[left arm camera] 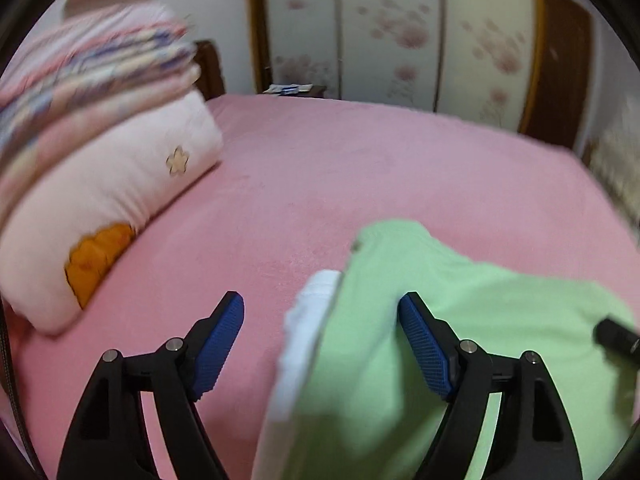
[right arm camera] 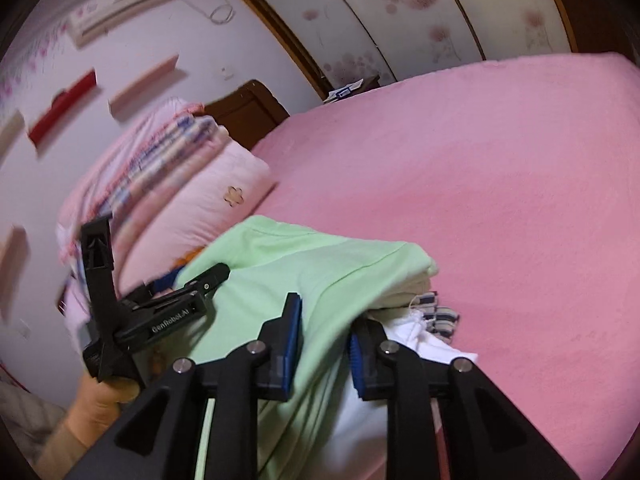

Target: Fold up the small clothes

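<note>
While it lies crumpled on the pink bed (left arm camera: 360, 168), the light green garment (left arm camera: 460, 320) rises in a soft heap, with a white piece of cloth (left arm camera: 304, 340) along its left edge in the left wrist view. From the right wrist view the same green cloth drapes over white fabric and a small blue-and-white striped piece (right arm camera: 438, 314) that peeks out beside it. The left tongs (left arm camera: 320, 336) stand wide open, their blue pads apart; the cloth's edge lies between them, and no pad presses on it. The right tongs (right arm camera: 324, 344) are narrowly parted with a fold of the green garment between the pads; whether they still pinch it I cannot tell. A hand (right arm camera: 104, 396) holds the left tool at the lower left. Behind the heap lie a pale pink pillow (left arm camera: 120, 208) and stacked folded bedding (left arm camera: 92, 72) by the headboard.
</note>
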A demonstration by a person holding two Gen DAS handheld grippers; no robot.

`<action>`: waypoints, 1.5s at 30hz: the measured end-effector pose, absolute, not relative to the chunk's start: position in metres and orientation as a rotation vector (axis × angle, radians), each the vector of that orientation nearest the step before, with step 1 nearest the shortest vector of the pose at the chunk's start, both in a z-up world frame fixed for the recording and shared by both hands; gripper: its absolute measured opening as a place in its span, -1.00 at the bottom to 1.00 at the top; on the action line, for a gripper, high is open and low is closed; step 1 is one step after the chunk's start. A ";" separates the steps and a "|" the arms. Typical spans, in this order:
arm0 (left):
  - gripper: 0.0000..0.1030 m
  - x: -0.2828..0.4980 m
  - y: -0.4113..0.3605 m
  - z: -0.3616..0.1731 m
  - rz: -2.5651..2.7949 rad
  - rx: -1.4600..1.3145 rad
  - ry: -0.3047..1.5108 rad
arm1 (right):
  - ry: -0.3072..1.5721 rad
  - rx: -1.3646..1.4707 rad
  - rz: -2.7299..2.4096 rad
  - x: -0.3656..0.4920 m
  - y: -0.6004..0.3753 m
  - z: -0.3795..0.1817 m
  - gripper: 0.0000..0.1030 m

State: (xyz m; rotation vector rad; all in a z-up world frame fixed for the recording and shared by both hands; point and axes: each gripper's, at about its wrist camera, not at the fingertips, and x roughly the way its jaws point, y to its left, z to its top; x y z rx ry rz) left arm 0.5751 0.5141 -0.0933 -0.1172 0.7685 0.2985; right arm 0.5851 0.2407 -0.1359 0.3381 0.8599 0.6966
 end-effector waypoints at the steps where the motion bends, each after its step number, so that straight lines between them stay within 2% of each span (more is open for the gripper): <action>1: 0.54 0.574 0.521 -0.092 0.314 -0.149 0.764 | 0.861 0.333 0.690 0.586 0.241 -0.135 -0.58; 6: 0.54 0.562 0.539 -0.080 0.400 -0.222 0.700 | 0.840 0.282 0.599 0.584 0.238 -0.125 -0.58; 13: 0.55 0.525 0.534 -0.058 0.470 -0.126 0.654 | 0.726 0.138 0.441 0.559 0.222 -0.088 -0.58; 21: 0.77 0.458 0.485 -0.028 0.423 -0.122 0.631 | 0.687 0.071 0.531 0.491 0.232 -0.051 -0.58; 26: 0.76 0.433 0.448 -0.049 0.372 -0.099 0.696 | 0.738 0.019 0.602 0.449 0.260 -0.076 -0.57; 30: 0.76 0.427 0.430 -0.091 0.431 0.091 0.812 | 0.797 -0.110 0.543 0.429 0.275 -0.111 -0.57; 33: 0.76 0.417 0.429 -0.102 0.441 0.142 0.855 | 0.817 -0.118 0.523 0.419 0.266 -0.118 -0.58; 39: 0.77 0.376 0.423 -0.074 0.420 0.032 0.813 | 0.795 -0.084 0.527 0.384 0.228 -0.083 -0.58; 45: 0.77 0.317 0.385 -0.031 0.338 -0.065 0.758 | 0.722 -0.031 0.518 0.325 0.182 -0.027 -0.58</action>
